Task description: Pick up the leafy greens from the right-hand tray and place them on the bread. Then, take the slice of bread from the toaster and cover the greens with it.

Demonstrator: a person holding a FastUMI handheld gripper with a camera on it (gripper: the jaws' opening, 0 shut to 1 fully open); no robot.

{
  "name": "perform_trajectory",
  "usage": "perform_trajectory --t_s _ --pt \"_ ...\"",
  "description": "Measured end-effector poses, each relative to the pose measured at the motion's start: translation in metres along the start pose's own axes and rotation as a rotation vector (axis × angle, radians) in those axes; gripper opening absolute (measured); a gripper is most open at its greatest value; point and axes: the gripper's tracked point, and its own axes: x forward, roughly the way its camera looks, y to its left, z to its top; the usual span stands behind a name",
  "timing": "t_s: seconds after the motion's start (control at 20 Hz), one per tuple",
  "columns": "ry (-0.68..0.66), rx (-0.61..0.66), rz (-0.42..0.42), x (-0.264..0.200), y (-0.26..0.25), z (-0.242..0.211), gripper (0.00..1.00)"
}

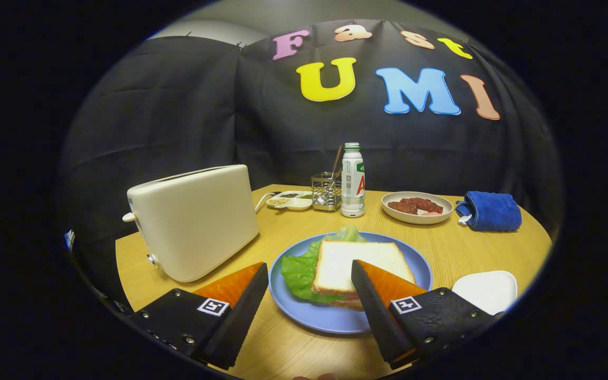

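A blue plate (420,269) lies on the wooden table just ahead of my fingers. On it a slice of white bread (346,258) lies on top of green leafy lettuce (298,272), which sticks out to the left and at the back. A lower bread slice edge shows beneath. The cream toaster (196,221) stands to the left of the plate. My gripper (310,269) is open with nothing between its fingers; the right finger overlaps the near right corner of the bread slice in the view.
A small white tray (486,290) lies right of the plate. Farther back stand a white bottle (352,182), a metal utensil holder (326,191), a divided condiment dish (291,200), a bowl of reddish food (416,207) and a folded blue cloth (491,211).
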Motion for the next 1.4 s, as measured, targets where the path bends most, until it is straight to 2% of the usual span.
perform_trajectory --t_s 0.2,0.4,0.65,0.9,1.1,1.25,1.4 --pt "-0.057 -0.017 0.010 -0.004 0.002 0.006 0.96" --pt "-0.075 0.049 0.002 -0.005 -0.016 0.023 0.96" --pt "-0.174 0.076 -0.152 -0.031 -0.102 0.078 0.96" --pt "-0.252 0.078 -0.316 -0.073 -0.191 0.112 0.96" --pt "-0.293 0.092 -0.368 -0.098 -0.224 0.126 0.96" --pt "-0.303 0.046 -0.402 -0.117 -0.249 0.123 0.96" --pt "-0.317 -0.011 -0.447 -0.147 -0.297 0.116 0.96"
